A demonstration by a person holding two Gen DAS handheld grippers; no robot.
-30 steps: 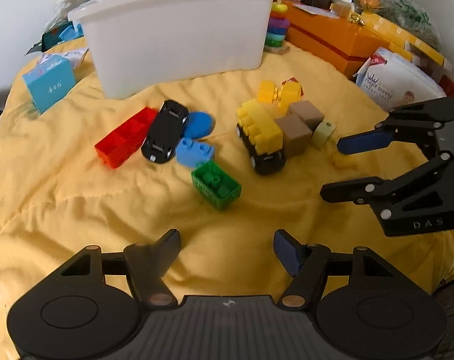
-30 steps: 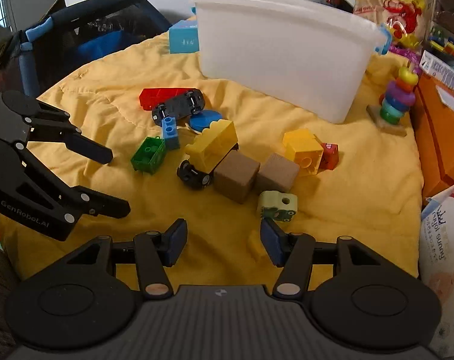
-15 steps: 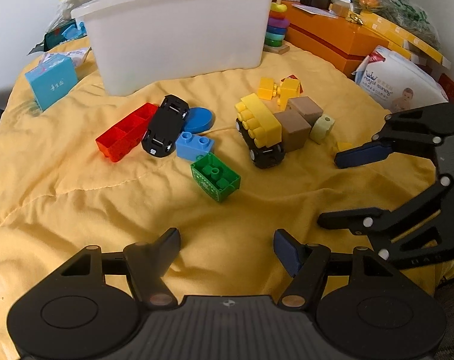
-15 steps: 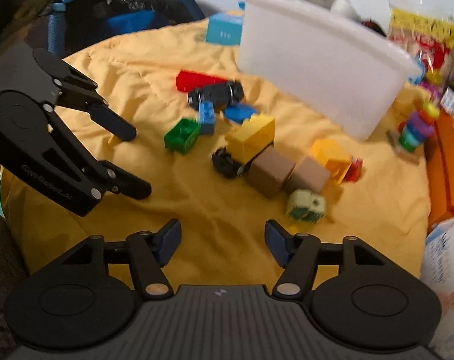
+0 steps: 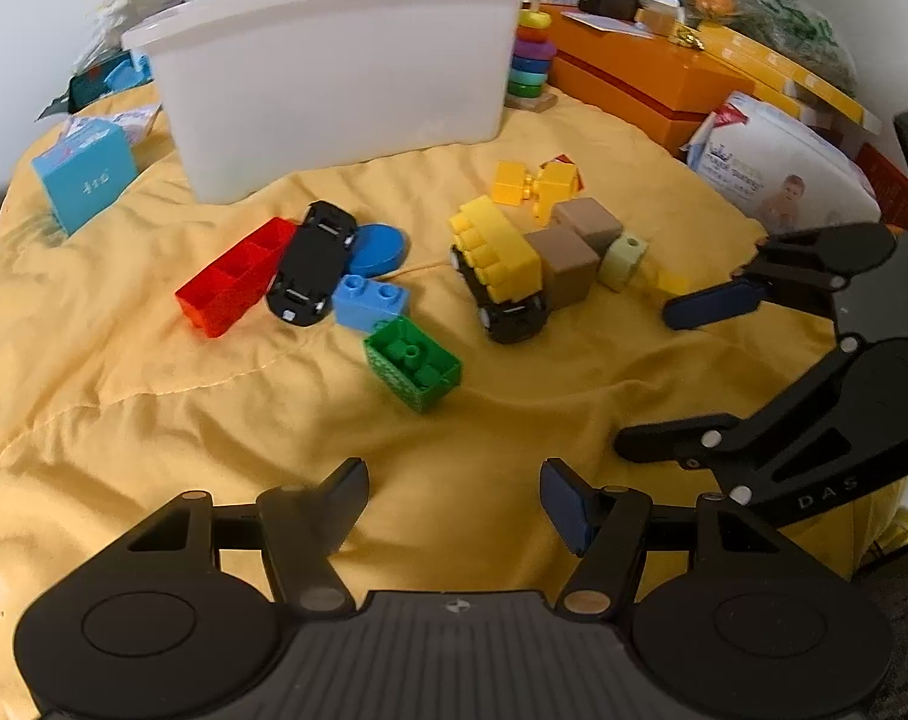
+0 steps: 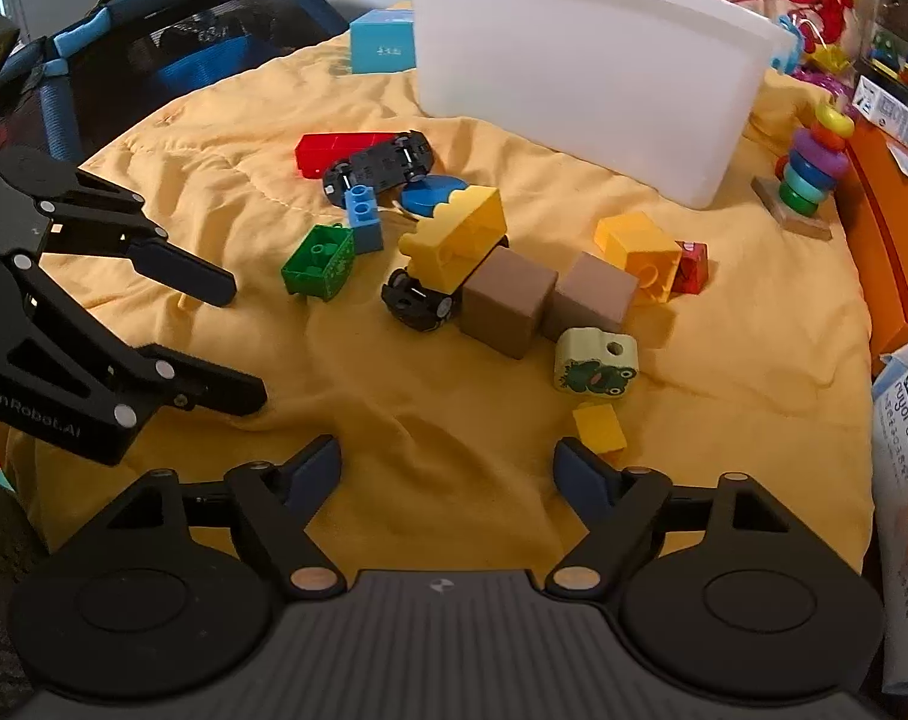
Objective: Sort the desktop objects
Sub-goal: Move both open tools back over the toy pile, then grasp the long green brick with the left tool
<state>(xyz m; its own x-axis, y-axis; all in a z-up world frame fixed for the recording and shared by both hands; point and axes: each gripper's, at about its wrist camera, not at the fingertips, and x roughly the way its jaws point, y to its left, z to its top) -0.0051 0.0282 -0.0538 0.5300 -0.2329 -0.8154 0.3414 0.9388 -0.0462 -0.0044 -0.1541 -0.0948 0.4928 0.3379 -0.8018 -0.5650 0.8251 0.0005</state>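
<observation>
Loose toys lie on a yellow cloth in front of a white bin [image 5: 333, 78] [image 6: 580, 54]: a red block [image 5: 231, 285], a black car [image 5: 312, 264], a blue brick [image 5: 369, 300], a green brick [image 5: 411, 363] [image 6: 320, 261], a yellow-topped truck [image 5: 502, 276] [image 6: 447, 258], two brown cubes [image 6: 508, 303] and a frog block [image 6: 595, 360]. My left gripper [image 5: 454, 495] is open and empty, short of the green brick. My right gripper [image 6: 447, 468] is open and empty, short of the frog block and a small yellow piece [image 6: 599, 429].
A blue box [image 5: 84, 177] stands left of the bin. A ring stacker [image 6: 811, 171], orange boxes [image 5: 646, 81] and a wipes pack [image 5: 784, 168] crowd the right side. A dark chair [image 6: 171, 42] stands beyond the cloth's left edge.
Both grippers have drawn back slightly and stay open. The right wrist view swung left and back. The toys have not moved.
</observation>
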